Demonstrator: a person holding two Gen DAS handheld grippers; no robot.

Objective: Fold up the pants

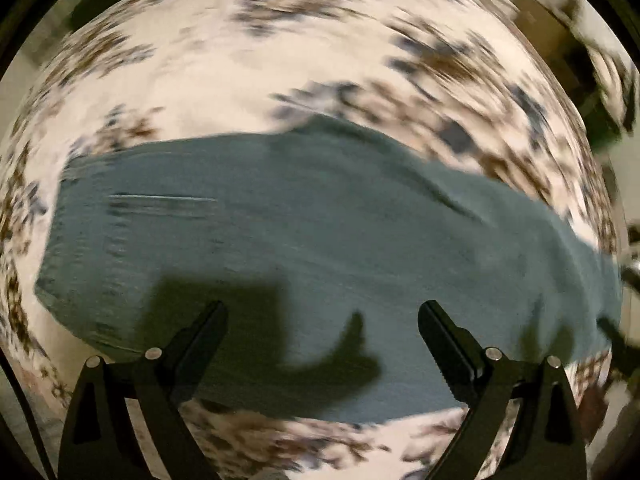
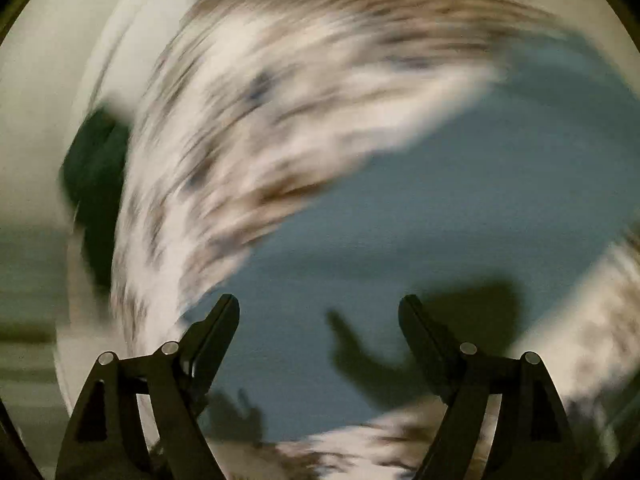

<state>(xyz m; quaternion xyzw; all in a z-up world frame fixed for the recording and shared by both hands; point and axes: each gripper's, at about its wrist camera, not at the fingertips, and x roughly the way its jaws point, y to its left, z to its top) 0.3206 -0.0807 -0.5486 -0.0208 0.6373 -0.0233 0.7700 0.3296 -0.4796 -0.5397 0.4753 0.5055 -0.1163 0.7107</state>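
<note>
The blue-grey pants (image 1: 280, 240) lie flat across a white bedspread with brown and blue flowers (image 1: 224, 64); the waist end is at the left and the legs run off to the right. My left gripper (image 1: 322, 312) is open and empty, held above the near edge of the pants. In the right wrist view the pants (image 2: 440, 200) fill the centre and right, badly blurred. My right gripper (image 2: 319, 306) is open and empty above them. Both grippers cast shadows on the cloth.
The flowered bedspread (image 2: 260, 100) surrounds the pants on all sides. A dark green object (image 2: 96, 168) sits beyond the bed's left edge in the right wrist view. Furniture shows at the far right edge (image 1: 540, 20) of the left wrist view.
</note>
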